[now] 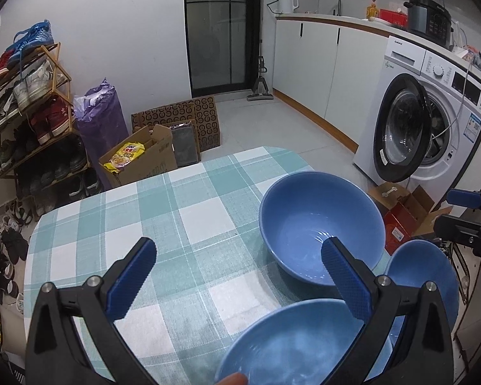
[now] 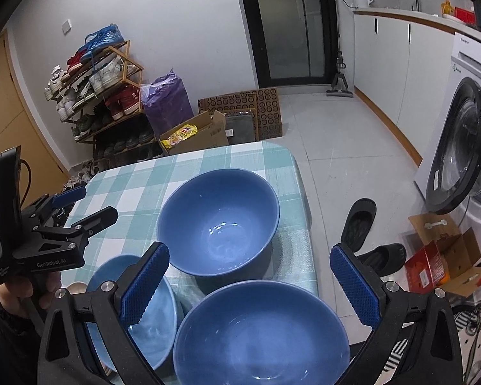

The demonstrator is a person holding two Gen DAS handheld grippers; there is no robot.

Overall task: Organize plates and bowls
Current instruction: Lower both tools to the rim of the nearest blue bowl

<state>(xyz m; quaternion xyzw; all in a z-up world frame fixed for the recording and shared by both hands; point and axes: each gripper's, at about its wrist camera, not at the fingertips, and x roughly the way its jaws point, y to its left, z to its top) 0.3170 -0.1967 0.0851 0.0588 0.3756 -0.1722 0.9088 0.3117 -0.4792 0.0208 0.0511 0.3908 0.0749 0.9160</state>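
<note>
Blue-green checked cloth covers the table (image 2: 137,189); everything task-related sits on its right half. Washing machine (image 1: 433,118) stands off to the right with its door open, shoe rack (image 1: 28,109) against the far left wall.

Three blue bowls, all upright, empty:
- far bowl (image 2: 219,218), the deepest-looking, near the table's right edge, roughly mid-depth.
- near bowl (image 2: 259,330), dark blue, at the table's near right corner, just in front of the far bowl. Touching or not: cannot tell.
- pale bowl (image 2: 150,317), lighter blue, just left of the near bowl, partly hidden behind a tong finger.

Right tongs (image 2: 250,279) spread wide, holding nothing, hovering above the near bowl, fingers either side of the gap between near and far bowls.

Left tongs (image 1: 240,279) also spread wide, empty, above the table left of the bowls; in the right wrist view they (image 2: 80,207) sit at the table's left edge, gripped by a hand (image 2: 22,292).
</note>
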